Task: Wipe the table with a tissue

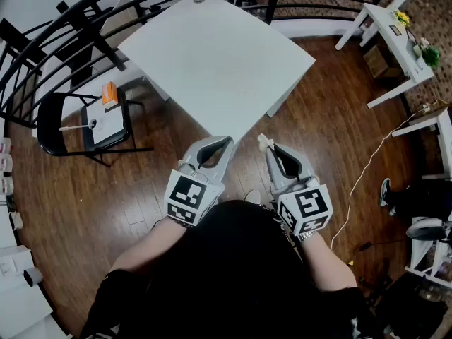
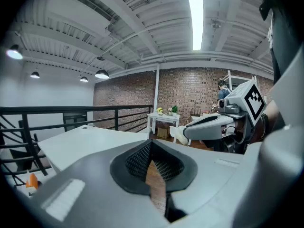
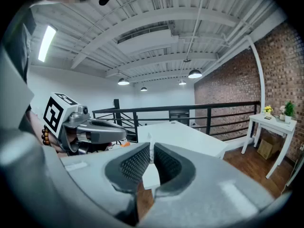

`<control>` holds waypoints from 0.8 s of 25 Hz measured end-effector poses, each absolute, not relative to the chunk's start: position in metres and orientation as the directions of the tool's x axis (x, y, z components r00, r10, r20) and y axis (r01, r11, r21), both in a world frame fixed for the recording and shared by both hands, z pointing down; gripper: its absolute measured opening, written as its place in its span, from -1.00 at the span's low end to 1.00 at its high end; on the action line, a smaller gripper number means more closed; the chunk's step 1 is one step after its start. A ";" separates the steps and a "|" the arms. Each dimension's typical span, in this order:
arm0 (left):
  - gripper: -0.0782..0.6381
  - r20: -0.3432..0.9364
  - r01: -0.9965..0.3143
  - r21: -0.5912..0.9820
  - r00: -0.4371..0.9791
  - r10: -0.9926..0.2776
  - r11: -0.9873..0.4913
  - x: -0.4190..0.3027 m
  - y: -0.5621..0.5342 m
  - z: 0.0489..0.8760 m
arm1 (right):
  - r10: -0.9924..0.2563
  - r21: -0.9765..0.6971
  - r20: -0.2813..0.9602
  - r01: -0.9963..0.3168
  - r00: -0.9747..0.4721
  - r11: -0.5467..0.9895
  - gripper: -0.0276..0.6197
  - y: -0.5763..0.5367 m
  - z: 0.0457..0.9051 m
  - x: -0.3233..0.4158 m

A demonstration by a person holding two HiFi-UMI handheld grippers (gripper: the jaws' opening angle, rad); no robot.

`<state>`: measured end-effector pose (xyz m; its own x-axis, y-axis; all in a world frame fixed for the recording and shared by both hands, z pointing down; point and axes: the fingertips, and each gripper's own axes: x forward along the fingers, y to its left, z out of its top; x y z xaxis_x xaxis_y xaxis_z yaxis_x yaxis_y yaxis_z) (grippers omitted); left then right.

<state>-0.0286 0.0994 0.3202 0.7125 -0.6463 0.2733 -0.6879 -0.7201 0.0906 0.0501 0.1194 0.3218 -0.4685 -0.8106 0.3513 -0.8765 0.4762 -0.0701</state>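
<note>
The white table (image 1: 212,55) stands ahead of me on a wooden floor, its near corner just in front of both grippers. My right gripper (image 1: 267,147) is shut on a small white tissue (image 1: 263,142) that pokes out past its tips. In the right gripper view the tissue (image 3: 149,138) shows as a thin sliver pinched between the mesh pads of that gripper (image 3: 152,151). My left gripper (image 1: 227,141) is beside it, shut with nothing in it (image 2: 152,148). The left gripper view also shows the right gripper (image 2: 183,134) with the tissue (image 2: 176,133) at its tip. Both are held in the air, short of the table (image 2: 90,141).
A black railing (image 1: 42,41) curves round the table's left and far side. A black chair (image 1: 78,122) with a white tray and an orange item (image 1: 109,94) stands at the left. A white side table (image 1: 395,34) is at the right, and a white cable (image 1: 367,168) crosses the floor.
</note>
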 end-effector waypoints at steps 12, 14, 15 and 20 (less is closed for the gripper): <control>-0.74 0.274 -0.648 0.094 0.747 -0.606 -0.756 -0.062 0.095 0.324 | -0.837 -0.058 0.350 -0.901 -0.421 0.429 -0.87 0.115 0.320 0.019; -0.74 0.276 -0.644 0.091 0.749 -0.602 -0.760 -0.070 0.093 0.323 | -0.842 -0.055 0.351 -0.906 -0.411 0.420 -0.87 0.113 0.320 0.013; -0.74 0.274 -0.642 0.085 0.750 -0.602 -0.762 -0.074 0.092 0.322 | -0.844 -0.052 0.351 -0.908 -0.406 0.415 -0.87 0.113 0.320 0.010; -0.74 0.265 -0.631 0.085 0.761 -0.593 -0.771 -0.092 0.088 0.324 | -0.853 -0.036 0.353 -0.916 -0.385 0.399 -0.87 0.111 0.320 -0.007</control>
